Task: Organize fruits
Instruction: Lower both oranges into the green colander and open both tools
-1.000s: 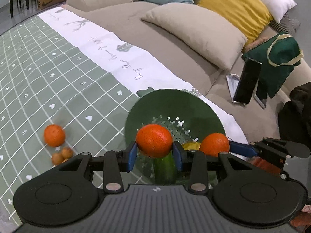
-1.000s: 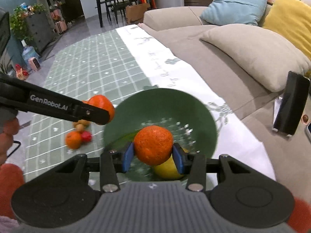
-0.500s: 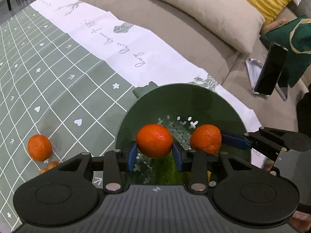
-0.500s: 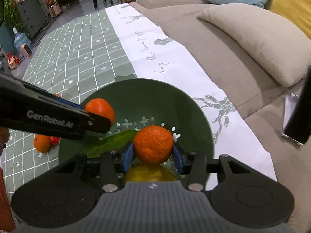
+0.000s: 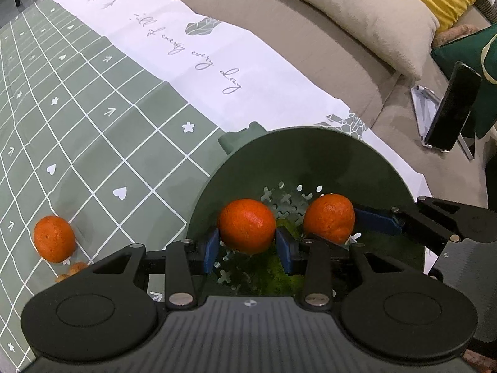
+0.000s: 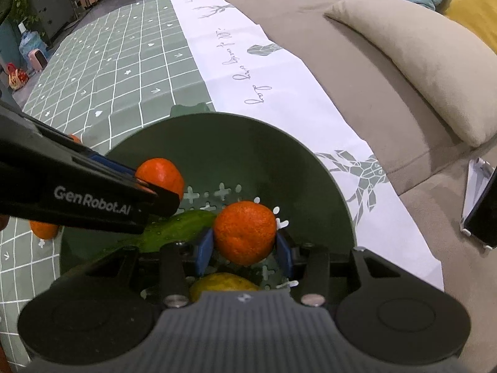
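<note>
Right now both grippers sit over the green colander [image 5: 310, 155], each clamped on its own orange. The left gripper [image 5: 247, 245] pinches the left-held orange [image 5: 247, 226] between its blue pads, just inside the colander's near-left rim. The right gripper [image 6: 244, 245] grips the right-held orange [image 6: 244, 233] the same way, above the colander's perforated floor.

Only the right wrist view shows what already lies in the colander: a cucumber [image 6: 177, 230] slanting across the bottom on the left side and a lemon [image 6: 223, 283] at the near edge, partly hidden behind the gripper body. From the left wrist, these read only as green and yellow patches under the fingers.

The left wrist view, in turn, shows more of the checked tablecloth [image 5: 93, 143] left of the colander, where a loose orange [image 5: 54, 238] rests with two small brown fruits [image 5: 76, 269] just beside it. Beyond the colander, on the sofa [image 5: 310, 49], a phone [image 5: 450, 105] leans on a stand.
</note>
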`<state>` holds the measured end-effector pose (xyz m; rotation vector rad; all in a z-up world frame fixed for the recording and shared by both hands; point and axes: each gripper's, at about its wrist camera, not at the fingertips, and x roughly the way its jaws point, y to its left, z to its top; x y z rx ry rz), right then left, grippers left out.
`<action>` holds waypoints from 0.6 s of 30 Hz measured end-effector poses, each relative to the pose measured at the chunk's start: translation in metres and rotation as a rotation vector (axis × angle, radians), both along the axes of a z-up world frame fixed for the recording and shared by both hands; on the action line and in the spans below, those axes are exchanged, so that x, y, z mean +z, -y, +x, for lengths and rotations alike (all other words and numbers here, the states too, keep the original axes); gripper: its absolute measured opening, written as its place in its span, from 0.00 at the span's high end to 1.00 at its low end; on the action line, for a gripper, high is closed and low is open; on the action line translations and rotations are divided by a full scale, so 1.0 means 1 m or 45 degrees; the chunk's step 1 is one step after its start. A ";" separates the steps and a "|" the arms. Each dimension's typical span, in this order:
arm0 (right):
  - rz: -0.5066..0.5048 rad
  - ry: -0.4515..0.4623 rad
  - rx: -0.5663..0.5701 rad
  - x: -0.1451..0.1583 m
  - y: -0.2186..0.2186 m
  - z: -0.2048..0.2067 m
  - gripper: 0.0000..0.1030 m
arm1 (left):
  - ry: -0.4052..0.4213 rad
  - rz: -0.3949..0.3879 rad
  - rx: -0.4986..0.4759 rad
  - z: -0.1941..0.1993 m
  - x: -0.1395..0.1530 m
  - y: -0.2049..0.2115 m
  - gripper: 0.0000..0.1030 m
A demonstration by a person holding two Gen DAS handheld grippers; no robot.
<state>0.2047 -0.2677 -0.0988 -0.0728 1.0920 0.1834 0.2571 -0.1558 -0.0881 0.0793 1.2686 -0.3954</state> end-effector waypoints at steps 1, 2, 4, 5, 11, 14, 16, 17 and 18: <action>-0.004 -0.001 0.004 0.000 -0.001 0.001 0.60 | 0.001 0.001 0.000 0.000 -0.001 0.000 0.57; -0.005 -0.001 0.007 0.000 -0.001 0.001 0.60 | 0.008 0.004 0.000 -0.001 0.000 0.001 0.57; -0.011 -0.003 0.010 -0.001 -0.002 0.001 0.60 | 0.015 0.005 -0.007 -0.001 0.001 0.001 0.57; -0.018 -0.004 0.011 -0.002 -0.003 0.001 0.60 | 0.012 -0.001 -0.009 -0.001 0.002 0.001 0.55; -0.046 0.017 -0.006 0.006 -0.003 -0.003 0.50 | 0.047 -0.021 -0.022 -0.006 0.016 -0.001 0.51; -0.050 0.038 -0.012 0.017 -0.004 -0.007 0.50 | 0.099 -0.040 -0.037 -0.014 0.031 -0.005 0.51; -0.054 0.059 -0.020 0.026 -0.005 -0.012 0.50 | 0.147 -0.033 -0.046 -0.022 0.042 -0.008 0.51; -0.057 0.070 -0.026 0.030 -0.007 -0.014 0.50 | 0.175 -0.029 -0.049 -0.026 0.048 -0.011 0.51; -0.059 0.082 -0.030 0.035 -0.008 -0.016 0.47 | 0.201 -0.022 -0.050 -0.030 0.053 -0.014 0.51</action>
